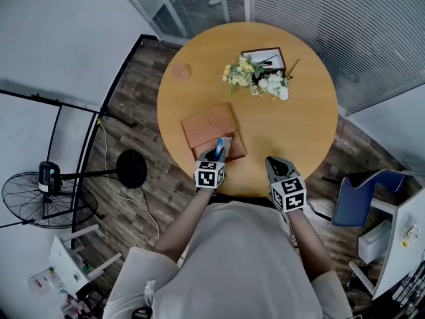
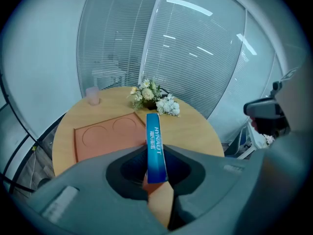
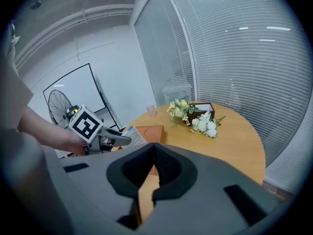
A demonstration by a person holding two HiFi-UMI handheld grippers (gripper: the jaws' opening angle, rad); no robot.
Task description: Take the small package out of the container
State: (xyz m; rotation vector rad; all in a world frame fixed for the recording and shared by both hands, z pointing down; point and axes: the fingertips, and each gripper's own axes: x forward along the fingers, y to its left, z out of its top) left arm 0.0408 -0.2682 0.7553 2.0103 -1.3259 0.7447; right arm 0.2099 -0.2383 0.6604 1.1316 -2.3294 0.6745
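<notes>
A narrow blue small package (image 2: 154, 141) stands on edge between the jaws of my left gripper (image 2: 156, 156), which is shut on it. From the head view, that left gripper (image 1: 217, 153) holds the package (image 1: 219, 145) just above the near end of the brown container (image 1: 234, 146), whose flat lid (image 1: 207, 123) lies open behind it on the round table (image 1: 299, 131). My right gripper (image 1: 277, 167) hovers at the table's near edge, to the container's right, with its jaws together and nothing in them. The right gripper view shows the left gripper (image 3: 108, 140) with the package (image 3: 129, 132).
White and yellow flowers (image 1: 255, 77) and a dark framed tray (image 1: 265, 57) lie at the table's far side, a pink cup (image 1: 181, 70) at the far left. On the floor stand a fan (image 1: 40, 191), a round-based stand (image 1: 129, 168) and a blue chair (image 1: 362, 195).
</notes>
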